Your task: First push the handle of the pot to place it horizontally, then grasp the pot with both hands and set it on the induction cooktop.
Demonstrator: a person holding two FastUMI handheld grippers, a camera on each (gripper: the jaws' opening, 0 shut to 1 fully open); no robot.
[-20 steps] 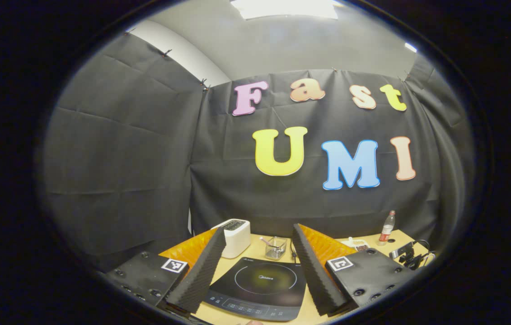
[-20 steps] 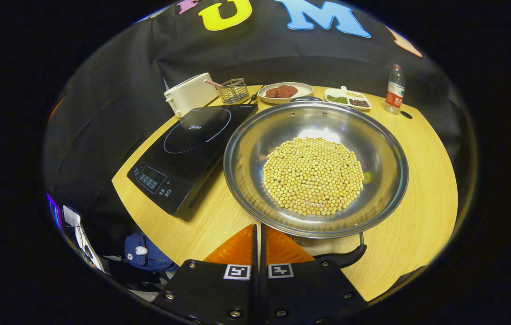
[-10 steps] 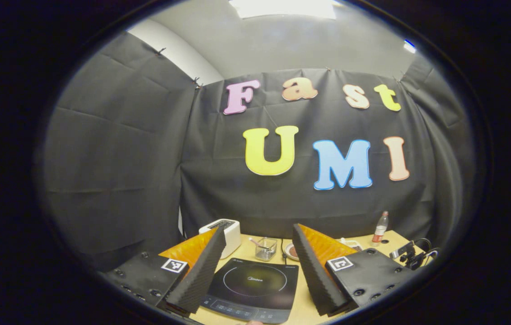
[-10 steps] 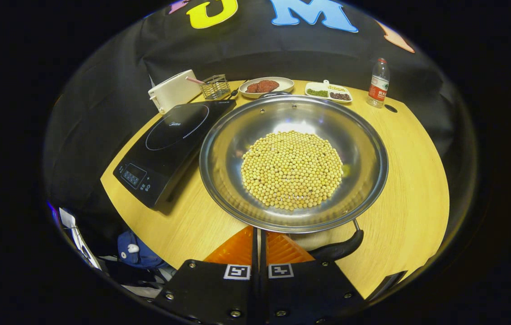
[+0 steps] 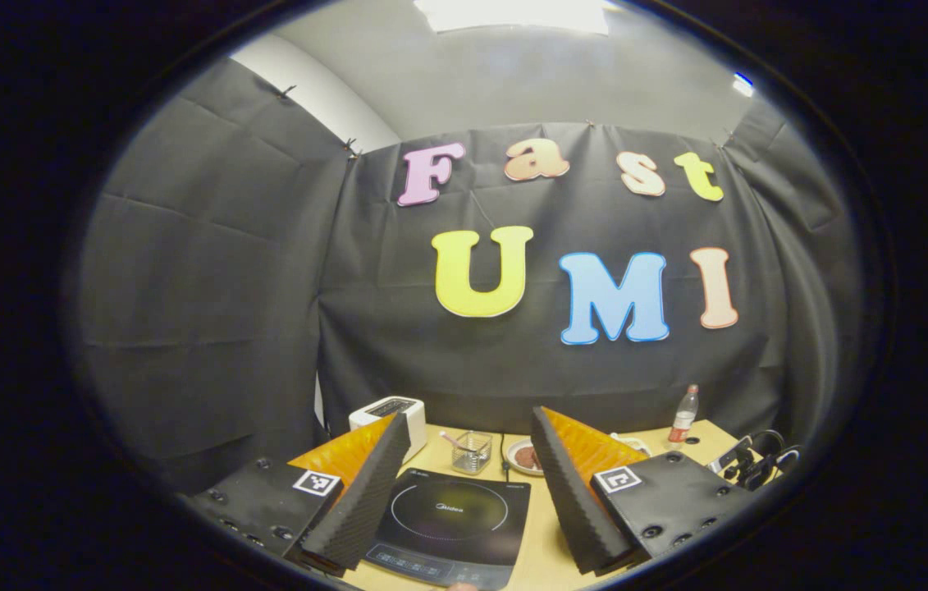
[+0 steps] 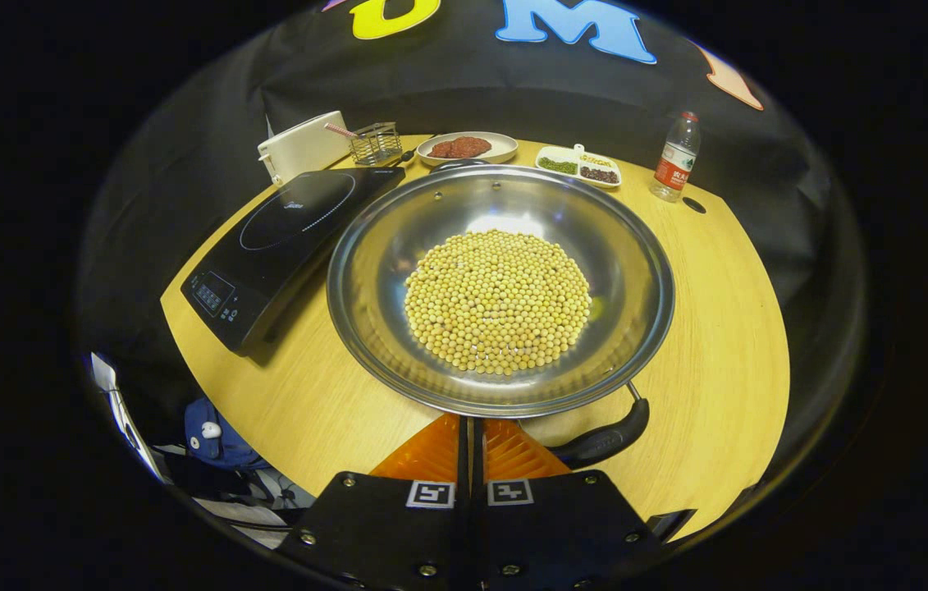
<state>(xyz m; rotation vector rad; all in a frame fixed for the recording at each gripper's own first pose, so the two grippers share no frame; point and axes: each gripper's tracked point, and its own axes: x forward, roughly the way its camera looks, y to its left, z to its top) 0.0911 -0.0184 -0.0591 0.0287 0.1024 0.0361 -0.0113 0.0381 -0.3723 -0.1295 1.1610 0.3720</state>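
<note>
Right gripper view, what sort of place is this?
Probably a mock kitchen in a recording booth: an induction cooktop, a pot of beans and a toaster share a wooden table before black cloth.

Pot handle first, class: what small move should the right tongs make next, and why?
Probably nudge the closed right tongs sideways against the black handle. The handle lies beside their tips, slanting under the pot's near rim. The pot, full of beans, sits on the table beside the cooktop. The left tongs are open, away.
</note>
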